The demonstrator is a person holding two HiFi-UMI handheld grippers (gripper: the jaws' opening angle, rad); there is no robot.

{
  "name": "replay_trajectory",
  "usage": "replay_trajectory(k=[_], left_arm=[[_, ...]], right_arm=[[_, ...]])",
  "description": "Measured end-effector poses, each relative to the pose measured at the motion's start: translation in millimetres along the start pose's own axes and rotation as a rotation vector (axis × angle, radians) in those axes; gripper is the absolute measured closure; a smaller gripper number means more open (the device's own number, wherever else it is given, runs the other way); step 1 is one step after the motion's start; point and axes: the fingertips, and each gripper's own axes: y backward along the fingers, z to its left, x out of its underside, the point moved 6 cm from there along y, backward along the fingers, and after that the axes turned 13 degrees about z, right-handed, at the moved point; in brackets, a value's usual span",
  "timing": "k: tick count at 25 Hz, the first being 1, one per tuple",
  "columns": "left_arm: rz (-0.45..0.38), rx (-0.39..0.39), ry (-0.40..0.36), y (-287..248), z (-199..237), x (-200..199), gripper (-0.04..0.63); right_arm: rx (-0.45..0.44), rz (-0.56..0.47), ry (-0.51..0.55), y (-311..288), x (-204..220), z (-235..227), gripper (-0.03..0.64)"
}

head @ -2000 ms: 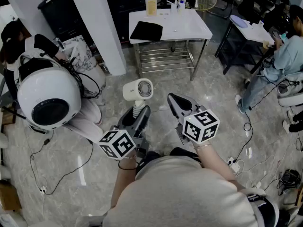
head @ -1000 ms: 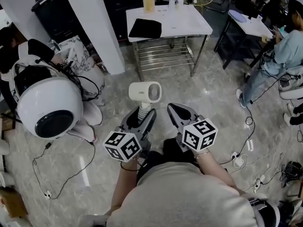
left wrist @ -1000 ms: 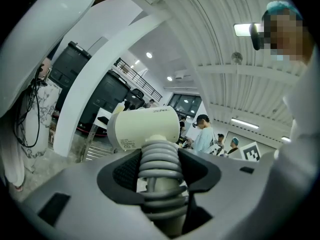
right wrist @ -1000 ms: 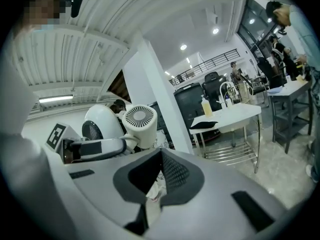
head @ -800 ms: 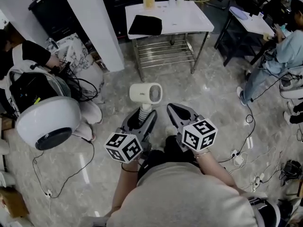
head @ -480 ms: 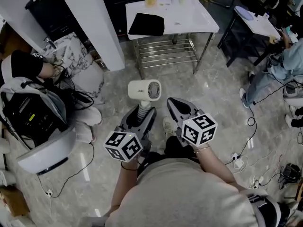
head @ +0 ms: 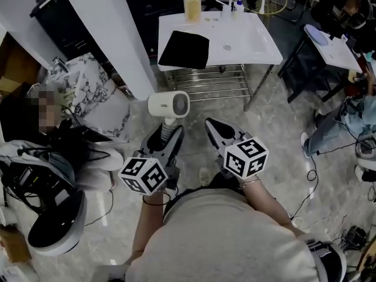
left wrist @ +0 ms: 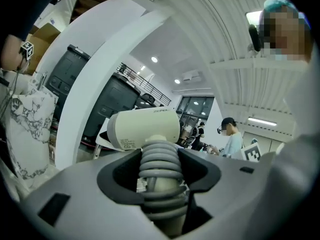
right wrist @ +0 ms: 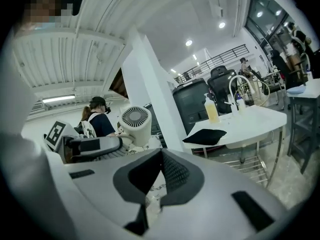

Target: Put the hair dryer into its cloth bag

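Your left gripper [head: 167,138] is clamped on the ribbed grey handle of the hair dryer [head: 168,104], holding it upright above the floor with its barrel level. Your right gripper [head: 213,128] is closed with nothing between its jaws, just beside the left one. The black cloth bag [head: 184,49] lies flat on the white bench [head: 249,40] ahead, well apart from the dryer.

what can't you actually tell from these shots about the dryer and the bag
Head view: the lower handle and any cord of the cream hair dryer, covered by the left gripper shut round it.
Head view: whether the flat black cloth bag on the white table has its mouth open; too small.
Right gripper view: that bag is seen nearly edge-on, so no opening shows.
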Motion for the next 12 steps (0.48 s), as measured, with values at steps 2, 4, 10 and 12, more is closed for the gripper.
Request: replay_trajectory(k=[2, 4, 10, 12], left_arm=[[-0.011, -0.007, 0.012, -20, 8, -12, 0.368], [-0.005, -0.018, 0.019, -36, 13, -19, 0.368], [0.013, -0.081, 0.060, -51, 34, -23, 0.368], [0.023, -0.094, 0.073, -56, 42, -24, 0.368]], right_arm=[[-0.012, 0.006, 0.016, -11, -13, -19, 0.618], [-0.020, 0.021, 0.021, -19, -22, -35, 0.618], [-0.064, 0.064, -0.011, -48, -29, -60, 0.618], [-0.075, 0.076, -0.026, -56, -29, -68, 0.618]])
